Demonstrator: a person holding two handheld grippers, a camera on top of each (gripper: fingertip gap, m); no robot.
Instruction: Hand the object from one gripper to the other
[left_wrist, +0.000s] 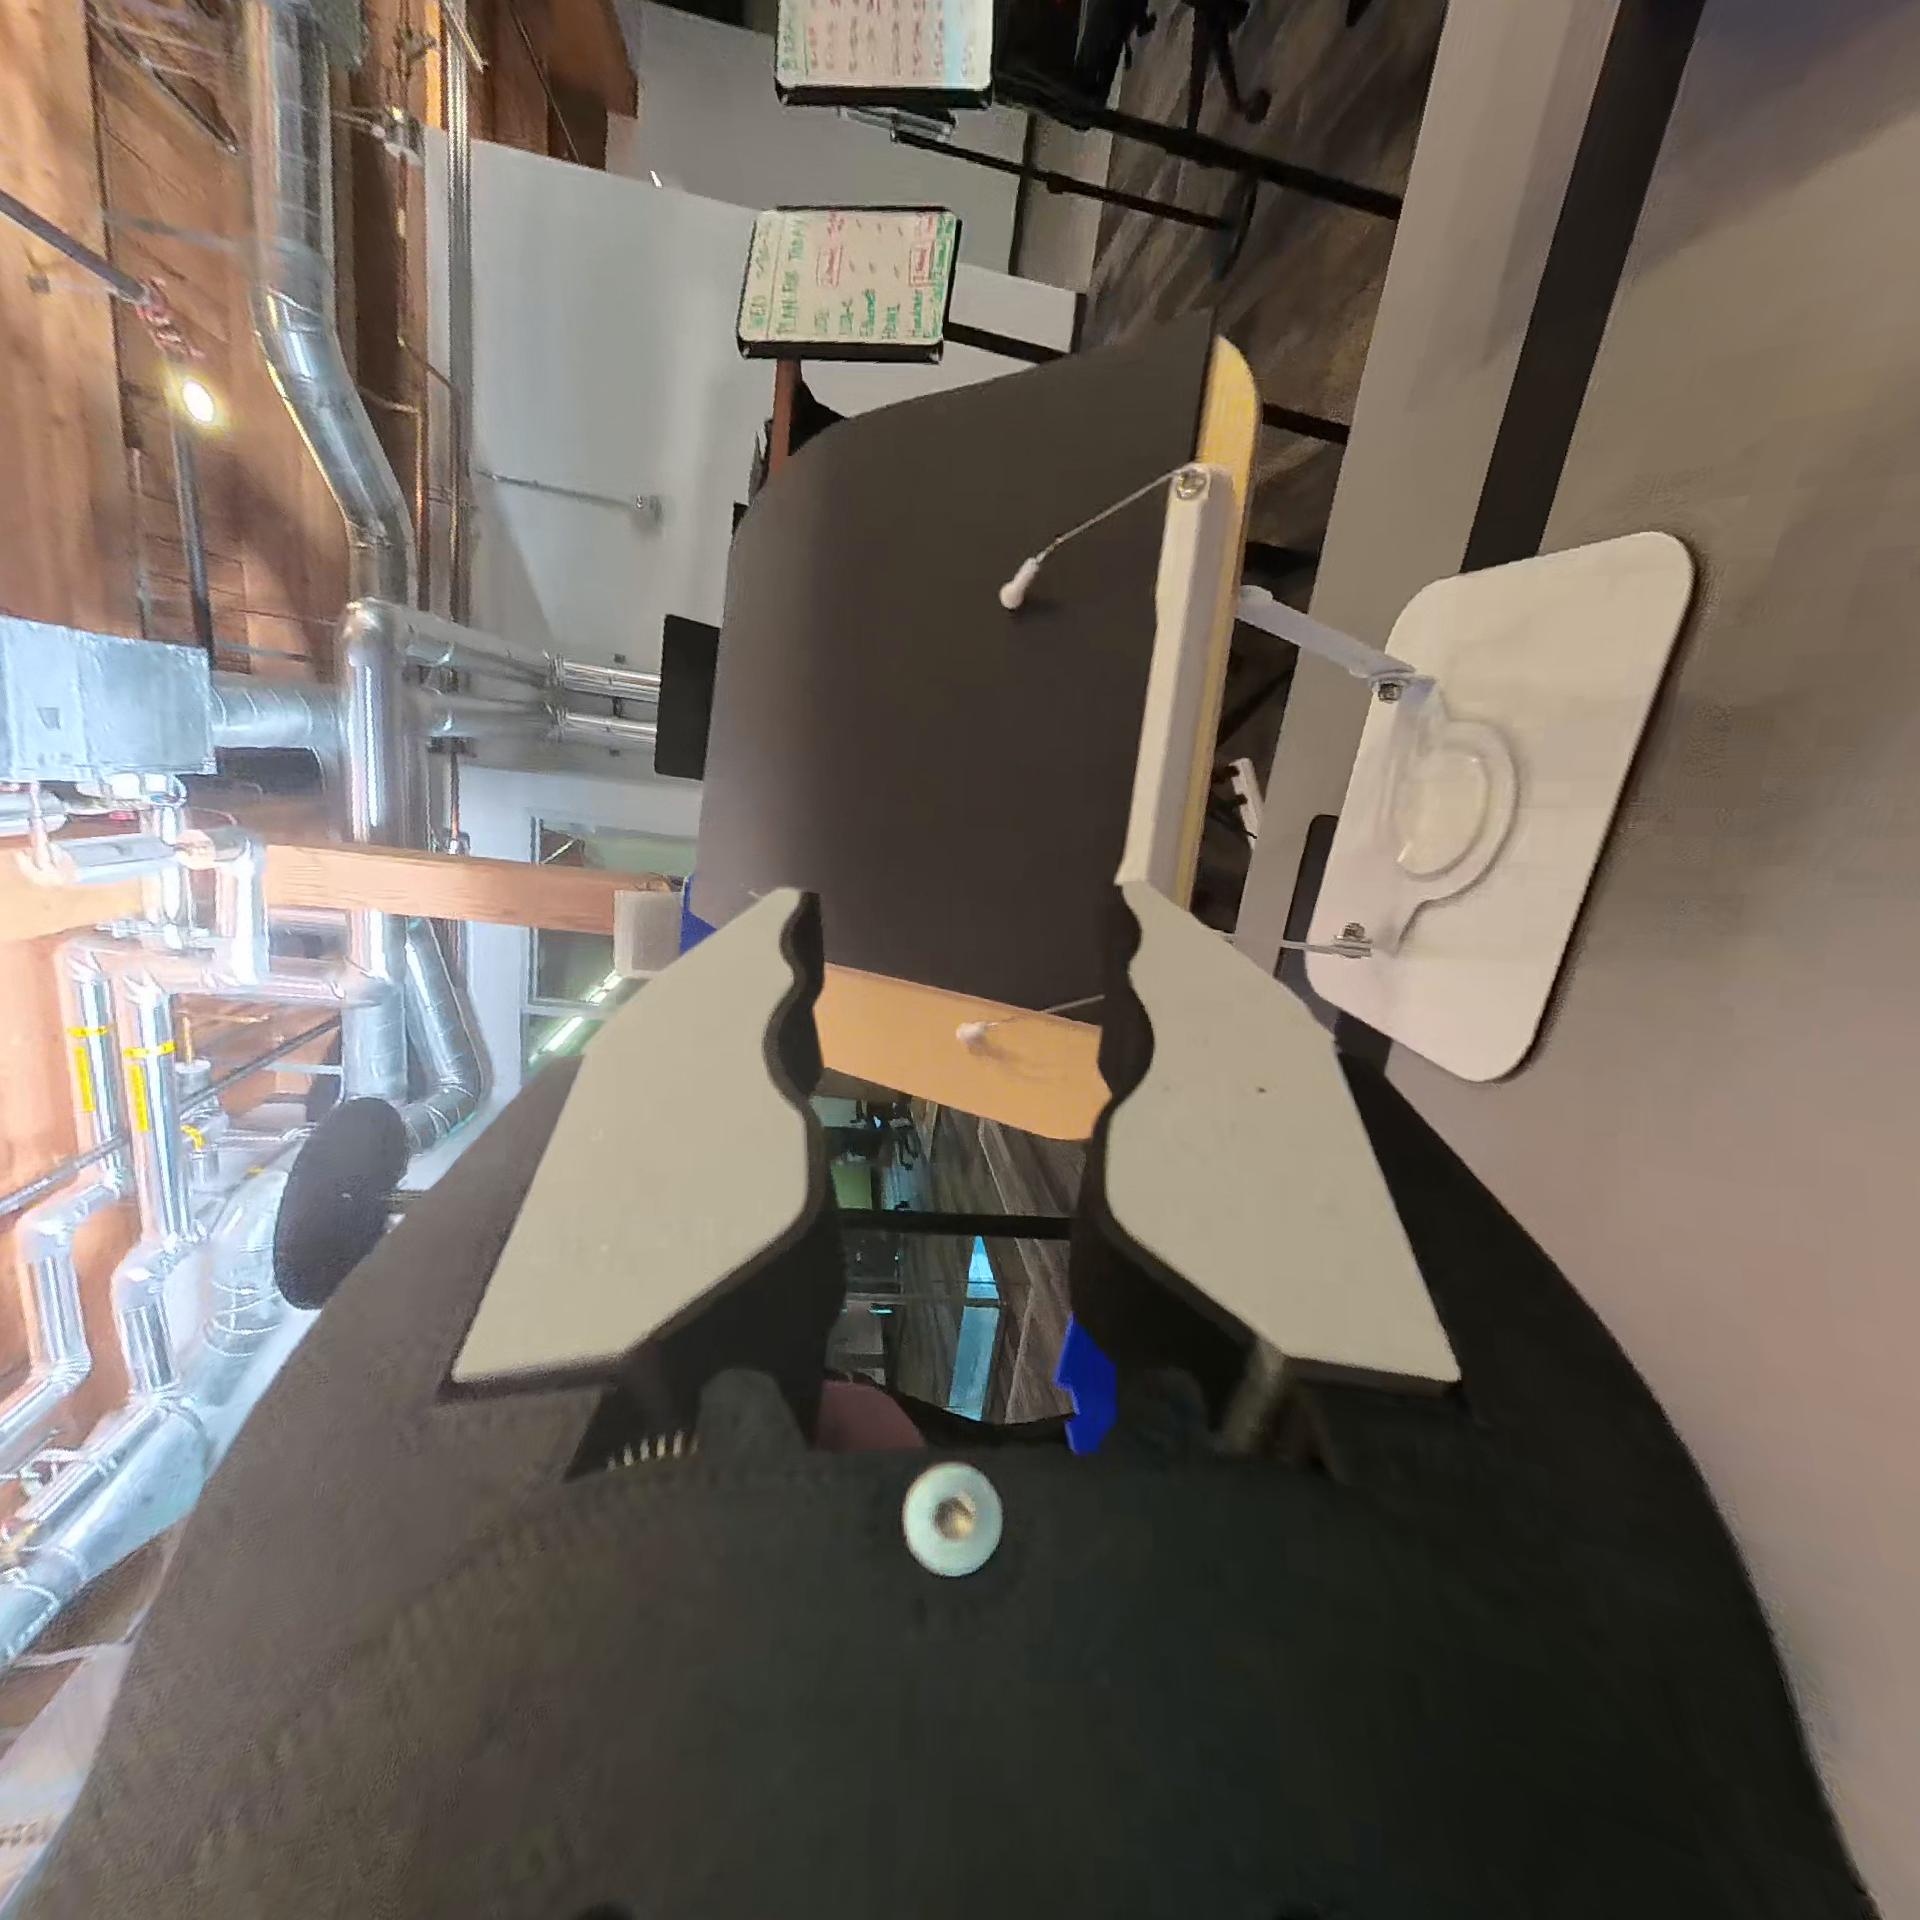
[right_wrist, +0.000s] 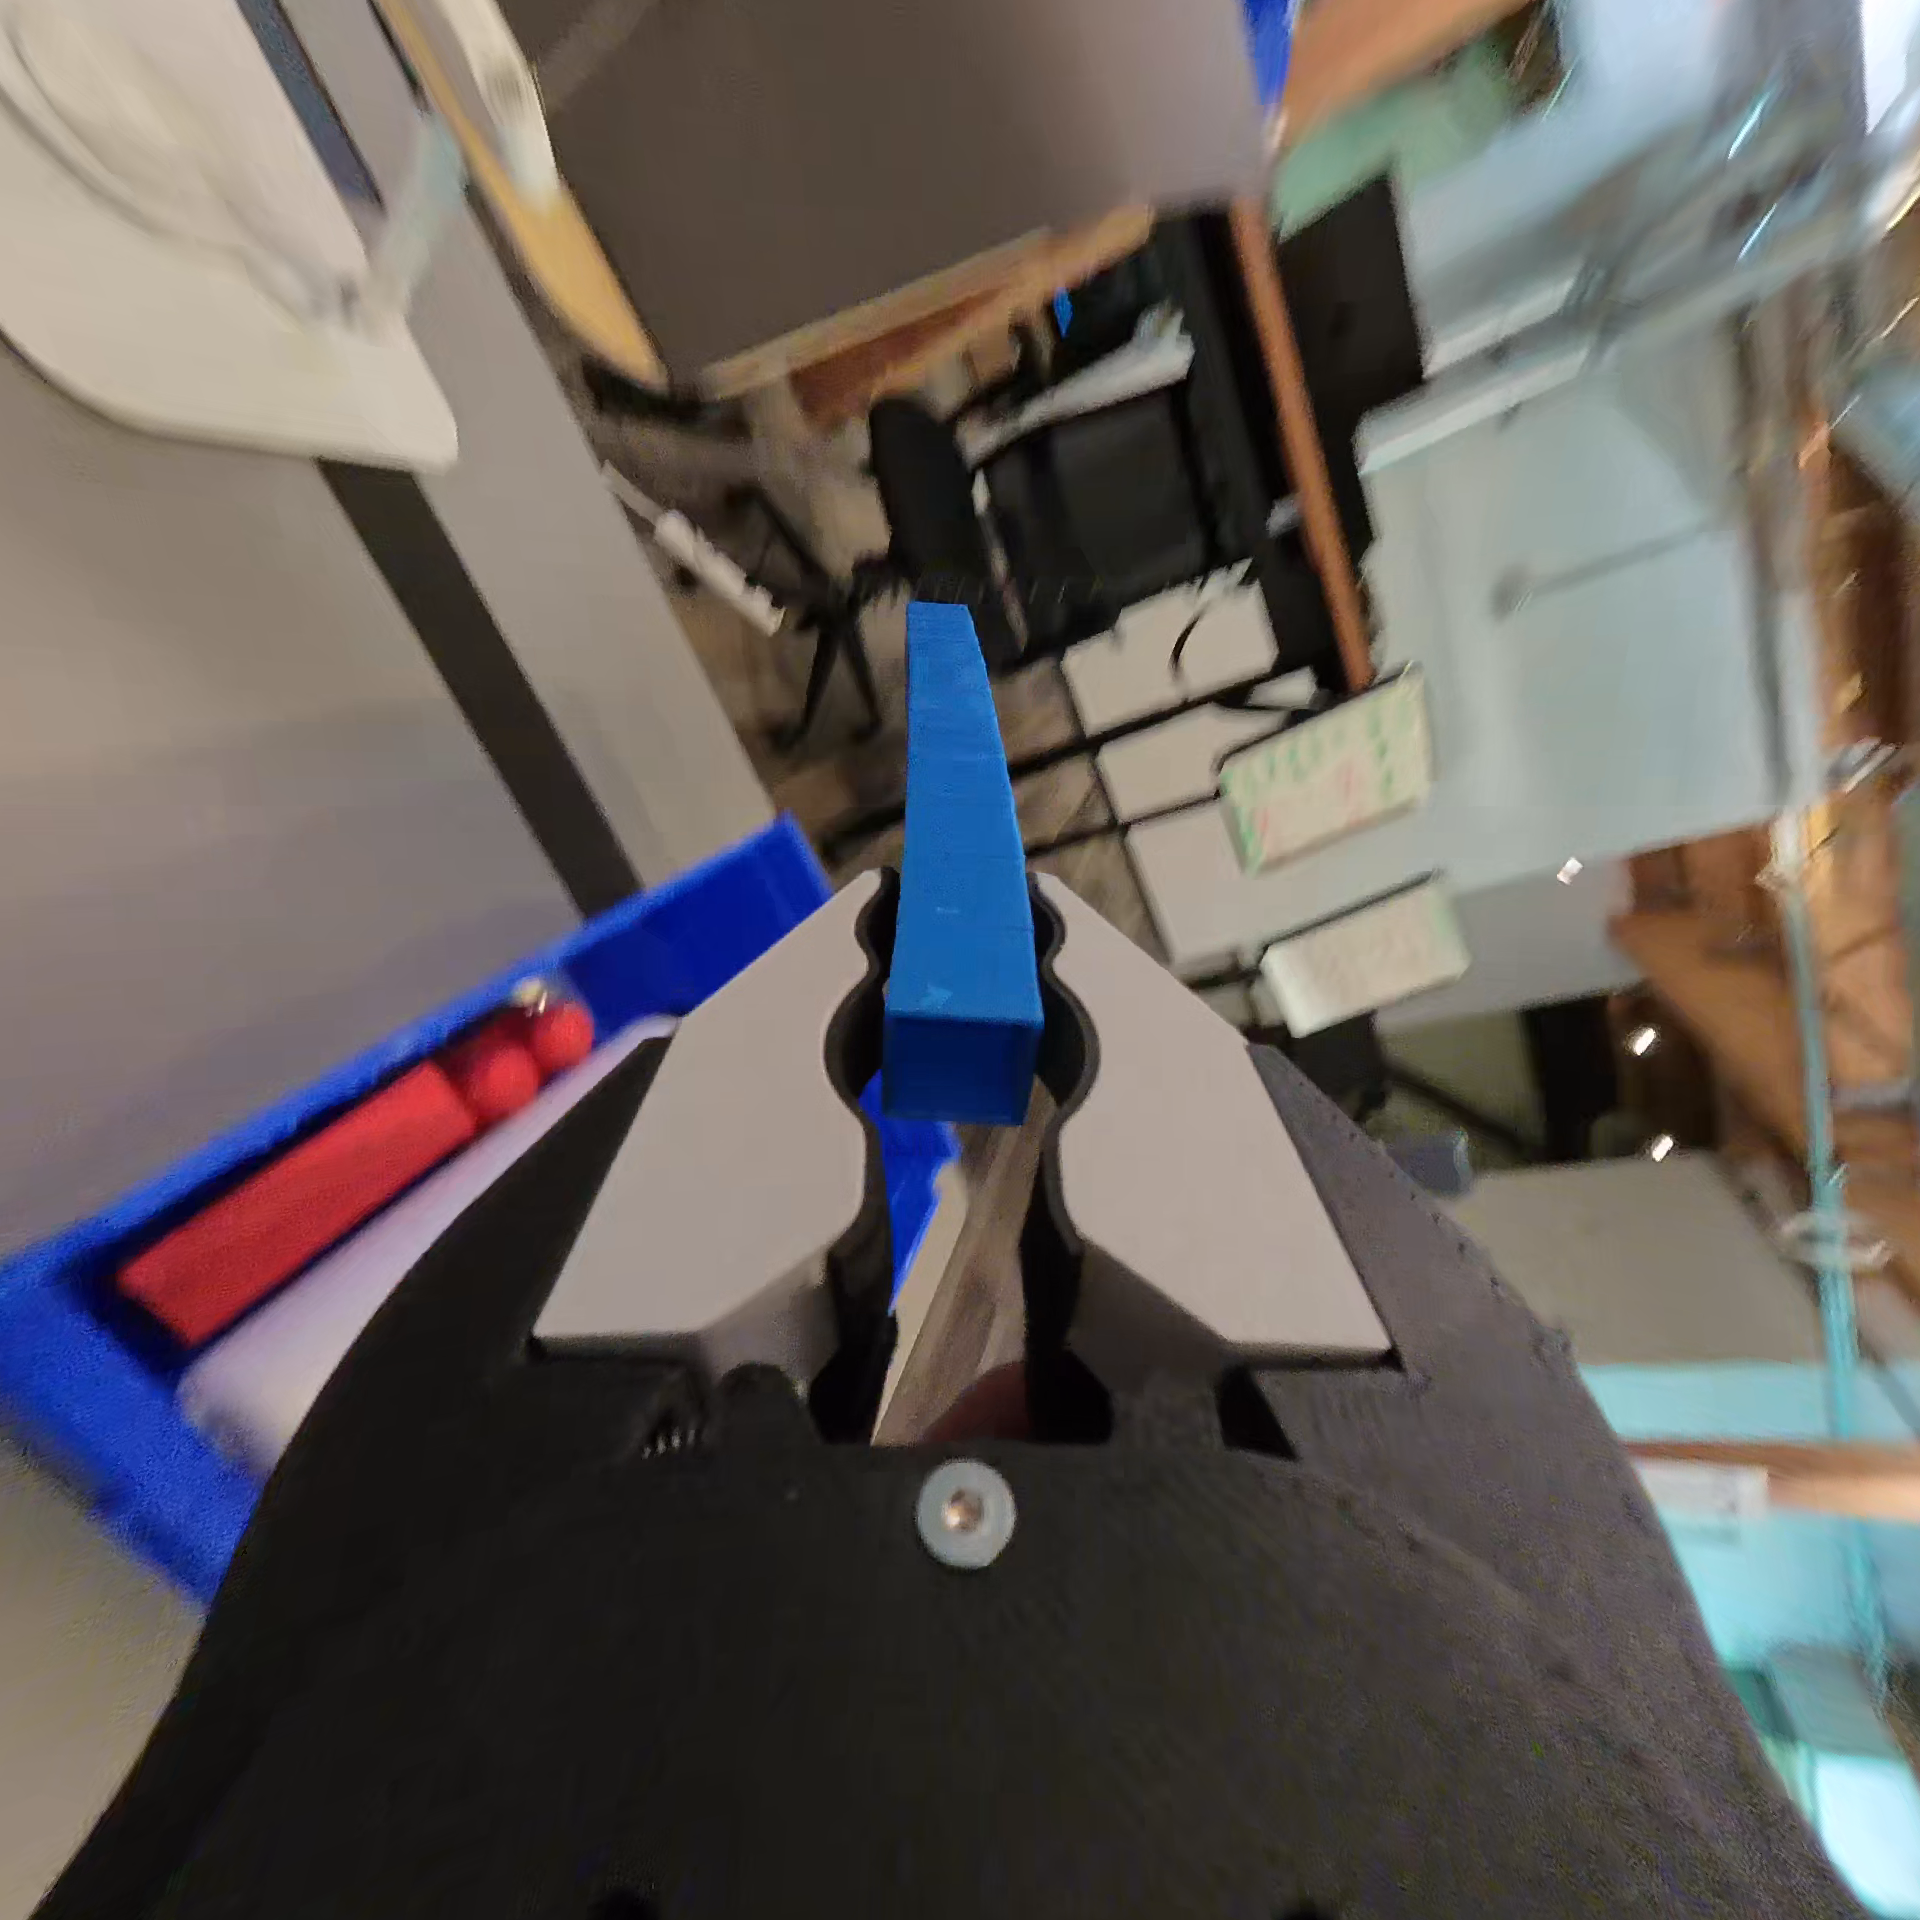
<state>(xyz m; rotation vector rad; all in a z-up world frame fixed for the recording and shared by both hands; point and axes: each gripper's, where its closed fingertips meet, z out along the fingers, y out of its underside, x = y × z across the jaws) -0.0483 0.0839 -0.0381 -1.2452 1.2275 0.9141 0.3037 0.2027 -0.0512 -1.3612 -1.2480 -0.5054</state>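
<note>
Left gripper (left_wrist: 971, 914): fingers spread, empty, aimed past the grey table (left_wrist: 1766, 312). Right gripper (right_wrist: 961, 894): fingers clenched on the near end of a blue bar (right_wrist: 956, 831), which juts forward. The bar looks stiff, light and square-edged; its free far end offers the receiving hold.

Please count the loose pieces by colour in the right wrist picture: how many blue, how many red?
Blue: 1, the blue bar clamped in the right gripper.
Red: 3, one red block and two red balls, in the blue tray.
Total: 4.
</note>
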